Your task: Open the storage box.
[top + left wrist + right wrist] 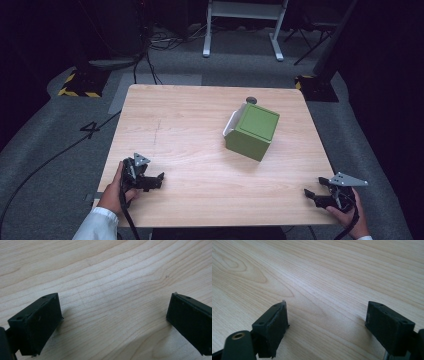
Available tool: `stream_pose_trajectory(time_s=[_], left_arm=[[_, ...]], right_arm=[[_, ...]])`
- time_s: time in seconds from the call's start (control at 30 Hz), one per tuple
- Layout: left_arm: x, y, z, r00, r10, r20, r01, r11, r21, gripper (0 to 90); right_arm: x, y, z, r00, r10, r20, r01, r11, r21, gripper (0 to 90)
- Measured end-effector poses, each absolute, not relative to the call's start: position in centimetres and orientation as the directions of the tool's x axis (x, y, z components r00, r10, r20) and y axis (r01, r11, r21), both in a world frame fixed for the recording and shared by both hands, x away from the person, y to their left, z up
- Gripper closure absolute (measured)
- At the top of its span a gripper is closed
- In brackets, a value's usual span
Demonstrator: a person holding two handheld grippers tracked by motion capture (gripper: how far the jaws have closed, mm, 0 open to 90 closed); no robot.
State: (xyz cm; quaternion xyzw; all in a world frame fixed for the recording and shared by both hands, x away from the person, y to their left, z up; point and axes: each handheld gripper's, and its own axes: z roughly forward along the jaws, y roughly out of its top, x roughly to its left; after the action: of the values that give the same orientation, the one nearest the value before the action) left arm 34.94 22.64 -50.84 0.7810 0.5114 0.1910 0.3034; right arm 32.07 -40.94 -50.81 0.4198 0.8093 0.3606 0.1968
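A "4" [91,128] is marked on the floor left of the bench [190,130]. The left gripper [150,181] rests with fingers spread and empty. A green box [251,131], seemingly tilted, sits right of centre. The right gripper [316,192] gapes empty.

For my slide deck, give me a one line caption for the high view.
Green box on a wooden table, with the open left gripper and right gripper resting near its front edge.

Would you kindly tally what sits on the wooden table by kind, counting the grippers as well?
Green box lying tilted: 1
Small dark round thing behind the box: 1
Handheld grippers, left gripper and right gripper, both open: 2
Total: 4
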Motion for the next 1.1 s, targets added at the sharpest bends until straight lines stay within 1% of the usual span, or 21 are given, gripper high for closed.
stream_pose_trajectory(time_s=[0.07, 0.13, 0.2, 0.23, 0.3, 0.37, 0.4, 0.53, 0.6, 0.73, 0.83, 0.9, 1.0, 1.1], left_arm=[[34.9, 22.8, -50.8, 0.416, 0.910, -0.007, 0.676, -0.303, 0.671, 0.4], [34.9, 23.1, -50.8, 0.453, 0.891, -0.004, 0.663, -0.334, 0.670, 0.5], [34.9, 23.5, -50.7, 0.498, 0.867, 0.022, 0.636, -0.383, 0.670, 0.5], [34.9, 23.7, -50.6, 0.502, 0.864, 0.034, 0.630, -0.393, 0.670, 0.9], [35.0, 23.8, -50.4, 0.489, 0.871, 0.048, 0.629, -0.390, 0.673, 6.0], [35.1, 23.8, -50.2, 0.490, 0.868, 0.080, 0.610, -0.407, 0.680, 15.1], [35.2, 23.8, -50.1, 0.493, 0.865, 0.095, 0.606, -0.419, 0.676, 16.2], [35.4, 24.1, -49.9, 0.516, 0.852, 0.088, 0.591, -0.429, 0.683, 15.9], [35.9, 24.4, -49.4, 0.551, 0.833, 0.043, 0.587, -0.424, 0.689, 15.8], [36.5, 23.6, -48.2, 0.581, 0.814, 0.017, 0.566, -0.420, 0.709, 16.6], [37.1, 22.6, -47.5, 0.607, 0.794, 0.033, 0.544, -0.446, 0.711, 18.7], [37.7, 21.9, -47.0, 0.614, 0.789, 0.029, 0.538, -0.445, 0.716, 20.5], [38.2, 21.3, -46.5, 0.620, 0.783, 0.042, 0.524, -0.453, 0.722, 21.0], [39.4, 20.3, -45.5, 0.636, 0.771, 0.017, 0.495, -0.424, 0.758, 22.7]], right_arm=[[32.1, -40.9, -50.8, -0.570, 0.821, -0.016, 0.538, 0.388, 0.749, 18.0], [32.1, -40.9, -50.8, -0.570, 0.821, -0.016, 0.538, 0.387, 0.749, 18.0], [32.1, -40.9, -50.8, -0.570, 0.821, -0.015, 0.538, 0.387, 0.749, 18.0], [32.1, -40.9, -50.8, -0.570, 0.822, -0.016, 0.538, 0.387, 0.749, 18.0], [32.1, -41.0, -50.8, -0.570, 0.821, -0.014, 0.538, 0.386, 0.749, 18.0], [32.1, -41.0, -50.8, -0.570, 0.821, -0.014, 0.538, 0.386, 0.749, 18.0], [32.1, -41.0, -50.8, -0.570, 0.821, -0.015, 0.538, 0.387, 0.749, 18.0], [32.1, -41.0, -50.8, -0.570, 0.822, -0.015, 0.538, 0.387, 0.749, 18.0], [32.1, -41.0, -50.8, -0.570, 0.821, -0.015, 0.538, 0.387, 0.749, 18.0], [32.1, -41.0, -50.8, -0.570, 0.821, -0.015, 0.538, 0.387, 0.749, 18.0], [32.1, -41.0, -50.8, -0.570, 0.821, -0.014, 0.539, 0.387, 0.749, 18.1], [32.1, -41.0, -50.8, -0.571, 0.821, -0.014, 0.538, 0.387, 0.749, 18.1], [32.1, -41.0, -50.8, -0.571, 0.821, -0.014, 0.538, 0.387, 0.749, 18.1], [32.1, -41.0, -50.8, -0.570, 0.821, -0.014, 0.538, 0.386, 0.749, 18.1]])
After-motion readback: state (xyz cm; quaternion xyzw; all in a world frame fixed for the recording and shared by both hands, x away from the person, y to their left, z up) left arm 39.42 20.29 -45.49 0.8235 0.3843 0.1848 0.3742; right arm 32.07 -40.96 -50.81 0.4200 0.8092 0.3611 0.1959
